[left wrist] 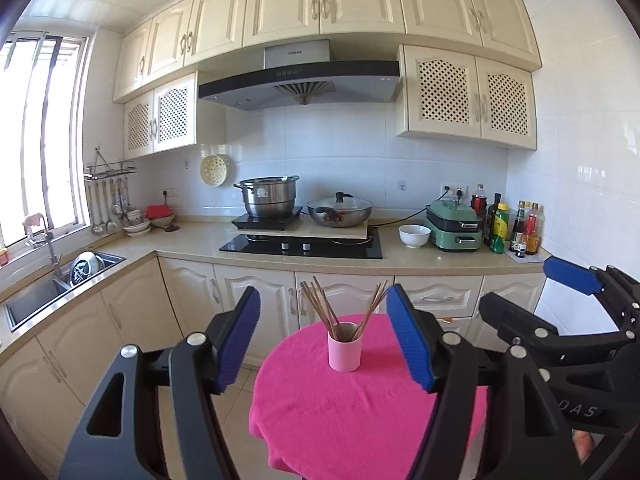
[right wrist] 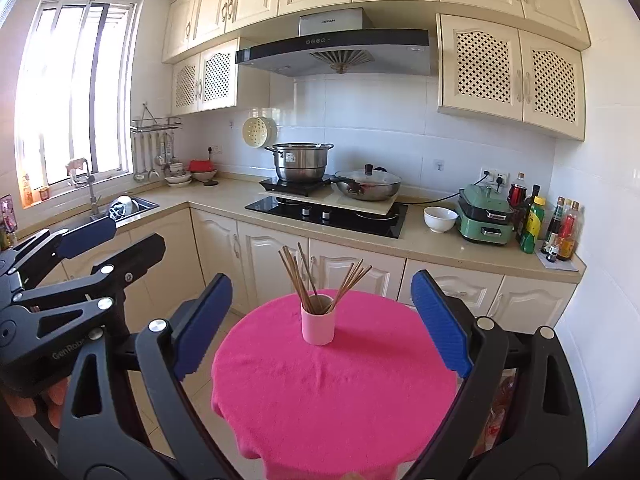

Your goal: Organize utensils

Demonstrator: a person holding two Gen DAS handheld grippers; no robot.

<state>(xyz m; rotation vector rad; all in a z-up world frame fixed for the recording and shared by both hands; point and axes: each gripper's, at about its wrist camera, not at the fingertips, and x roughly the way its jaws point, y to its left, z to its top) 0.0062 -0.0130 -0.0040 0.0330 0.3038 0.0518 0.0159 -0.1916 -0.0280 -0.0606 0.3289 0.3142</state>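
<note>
On the round table (right wrist: pixel 332 400) draped in a bright pink cloth (left wrist: pixel 352 408), near its far edge and about midway across, stands a pink cup (left wrist: pixel 344 346) holding a loose bunch of brown chopsticks (left wrist: pixel 320 304); the sticks fan out to both sides above the rim. Nothing else rests on the cloth in either view.

Going left to right: the left gripper (left wrist: pixel 324 340) hangs over the near left part of the table with its blue pads spread wide, nothing between them, and well short of the cup. Seen from the right wrist camera it shows at the left edge (right wrist: pixel 86 234), a person's fingers (right wrist: pixel 56 394) wrapped around its handle. The right gripper (right wrist: pixel 320 324) is level with it over the near right part, its jaws also wide and empty, the cup framed between the pads but apart from them.

Behind the table runs a beige counter (right wrist: pixel 224 196) with a sink (right wrist: pixel 132 206) at the left, a steel pot (right wrist: pixel 300 162) and a lidded pan (right wrist: pixel 368 186) on the hob, then a white bowl (right wrist: pixel 440 219), a green appliance (right wrist: pixel 482 218) and a cluster of bottles (right wrist: pixel 556 224) at the right corner.
</note>
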